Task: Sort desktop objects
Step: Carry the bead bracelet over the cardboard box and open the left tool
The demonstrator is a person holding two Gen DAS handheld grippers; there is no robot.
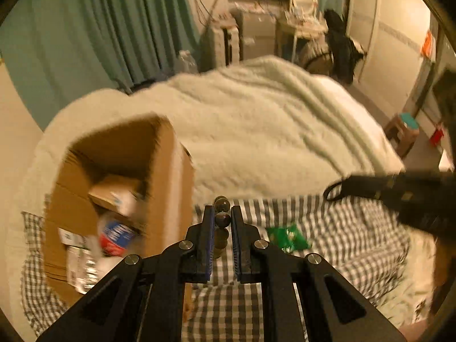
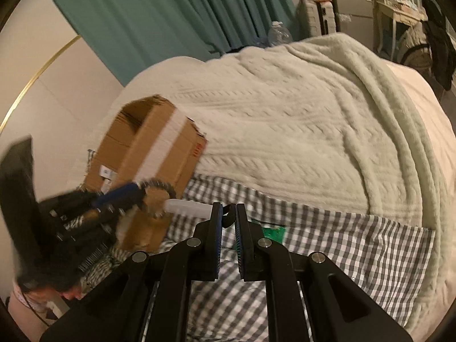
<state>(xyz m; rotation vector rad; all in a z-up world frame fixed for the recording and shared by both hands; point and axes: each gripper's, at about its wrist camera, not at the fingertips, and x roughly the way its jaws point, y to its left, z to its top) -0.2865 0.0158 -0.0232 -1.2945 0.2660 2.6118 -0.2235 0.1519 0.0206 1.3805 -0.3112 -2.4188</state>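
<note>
My left gripper (image 1: 222,212) is shut on a dark beaded bracelet (image 1: 222,219), held above the checked sheet just right of an open cardboard box (image 1: 159,176). The box (image 2: 148,154) holds a plastic bottle (image 1: 116,235) with a red and blue label, paper and a small carton. My right gripper (image 2: 227,209) is shut on a thin black loop (image 2: 227,219), a cord or band; it also shows at the right of the left wrist view (image 1: 333,191). A green packet (image 1: 287,236) lies on the sheet, partly hidden in the right wrist view (image 2: 273,232).
A thick white blanket (image 2: 299,119) covers most of the bed behind the checked sheet (image 1: 356,233). A white stick-like object (image 2: 188,208) lies by the box. Teal curtains (image 1: 85,28), a desk and clutter stand beyond the bed.
</note>
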